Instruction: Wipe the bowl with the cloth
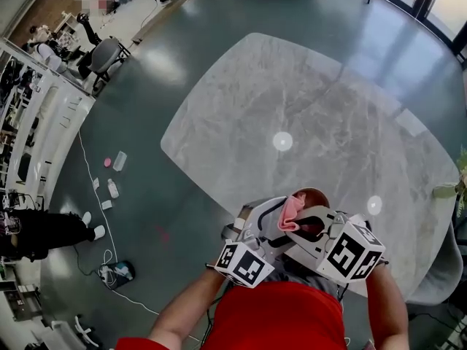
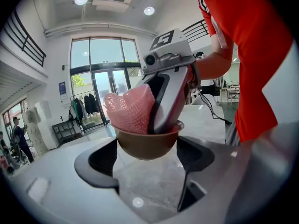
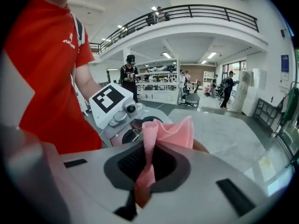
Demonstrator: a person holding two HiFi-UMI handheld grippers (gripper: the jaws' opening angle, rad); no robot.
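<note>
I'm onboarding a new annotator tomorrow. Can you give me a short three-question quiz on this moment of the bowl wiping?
1. True or false: the brown bowl stands on the marble table.
2. The right gripper is shut on: A a sponge, B a pink mesh cloth, C a spoon.
3. Fill in: the left gripper clamps the ____.
Key: 1 false, it is held up clear of the table; 2 B; 3 brown bowl.

The left gripper [image 1: 271, 223] and right gripper [image 1: 312, 229] meet over the table's [image 1: 292, 93] near edge. Between them sits a brown bowl [image 1: 318, 194] with a pink cloth [image 1: 292, 210] bunched inside it. A red shirt [image 1: 281, 316] fills the bottom of the frame.
</note>
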